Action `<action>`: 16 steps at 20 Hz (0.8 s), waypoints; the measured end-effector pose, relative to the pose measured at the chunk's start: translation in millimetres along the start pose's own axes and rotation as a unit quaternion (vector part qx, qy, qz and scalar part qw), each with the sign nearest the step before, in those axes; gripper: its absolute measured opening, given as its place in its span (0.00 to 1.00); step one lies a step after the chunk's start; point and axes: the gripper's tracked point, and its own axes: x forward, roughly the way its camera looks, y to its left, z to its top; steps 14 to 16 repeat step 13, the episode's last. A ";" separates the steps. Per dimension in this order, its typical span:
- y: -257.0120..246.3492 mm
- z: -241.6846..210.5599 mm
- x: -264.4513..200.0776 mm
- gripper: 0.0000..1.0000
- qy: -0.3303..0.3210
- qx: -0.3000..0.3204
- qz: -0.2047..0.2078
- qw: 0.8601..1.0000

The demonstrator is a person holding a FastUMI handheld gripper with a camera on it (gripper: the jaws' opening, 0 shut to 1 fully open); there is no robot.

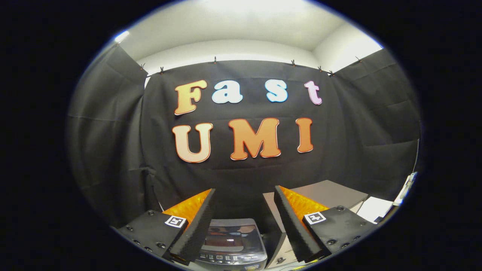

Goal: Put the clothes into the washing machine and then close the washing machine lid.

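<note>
My gripper (244, 195) is open, its two black-padded orange fingers (196, 222) spread wide with nothing between them. It is held high and looks over the booth. Far below, seen between the fingers, stands a small grey top-loading washing machine (231, 244) with a dark tinted lid (230, 235) lying flat on top and a row of buttons along its front panel. I cannot tell what is under the lid. I cannot make out any clothes.
A grey tabletop (331, 192) runs behind the right finger, beside the machine. A white sheet or board (376, 209) lies past it on the right. Black cloth walls close in the back and both sides.
</note>
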 end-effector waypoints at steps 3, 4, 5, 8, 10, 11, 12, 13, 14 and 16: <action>-20.9 2.9 -12.8 0.98 -0.001 -0.005 -0.010 1.000; -28.1 4.5 -13.9 0.98 0.000 -0.011 -0.014 1.000; -31.0 2.6 -16.7 0.98 0.005 -0.016 -0.010 1.000; -39.6 1.6 -19.8 0.98 0.013 -0.012 0.001 1.000; -47.9 1.6 -19.1 0.98 0.011 -0.008 0.003 1.000; -50.5 0.9 -16.1 0.98 0.013 -0.007 0.004 1.000; -52.6 -1.5 -14.3 0.98 0.015 -0.004 0.006 1.000; -54.0 -1.5 -13.1 0.98 0.016 -0.003 0.011 1.000; -54.0 -1.5 -13.1 0.98 0.016 -0.003 0.011 1.000; -54.0 -1.5 -13.1 0.98 0.016 -0.003 0.011 1.000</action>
